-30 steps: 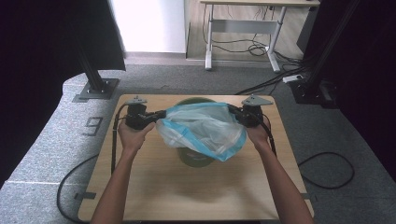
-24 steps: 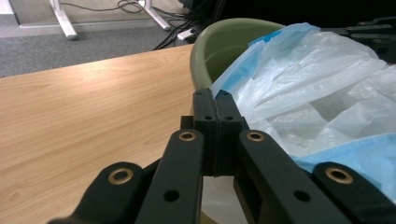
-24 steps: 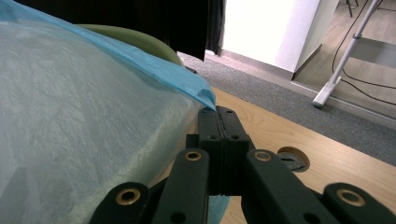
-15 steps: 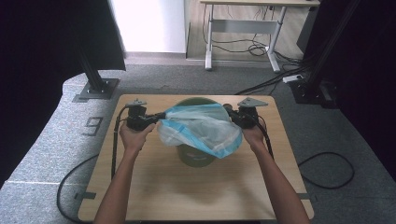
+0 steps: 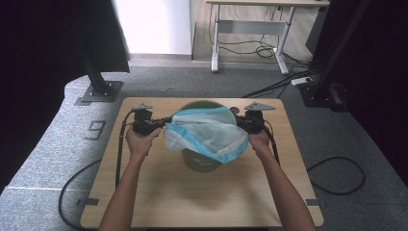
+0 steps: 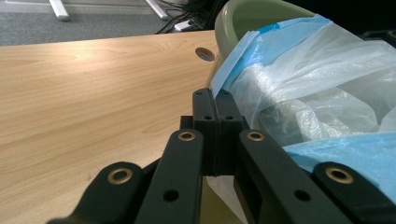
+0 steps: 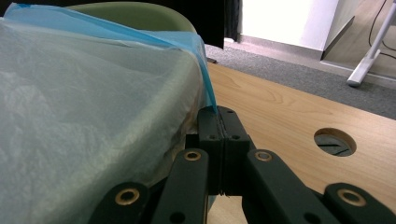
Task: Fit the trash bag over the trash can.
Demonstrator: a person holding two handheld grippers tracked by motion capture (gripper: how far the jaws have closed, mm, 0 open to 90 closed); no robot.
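A thin plastic bag (image 5: 207, 132), clear with blue edging, is stretched over the mouth of a round green bin (image 5: 202, 162) at the middle of the wooden table (image 5: 159, 192). My left gripper (image 5: 166, 126) is shut on the bag's left edge, my right gripper (image 5: 238, 122) is shut on its right edge. In the left gripper view the jaws meet on the blue hem of the bag (image 6: 299, 84) beside the bin's rim (image 6: 243, 14). The right gripper view has the jaws pinching the bag (image 7: 93, 121) where it drapes over the bin's rim (image 7: 140, 11).
The table has a round cable hole (image 5: 234, 110) at its back right, close to the right gripper. Cables trail from both grippers off the table's sides. A black stand base (image 5: 98, 91) and a desk frame (image 5: 250, 29) stand on the floor beyond.
Both hands have sunk a little, bringing the stretched bag lower over the bin. The grips on its two edges are unchanged.
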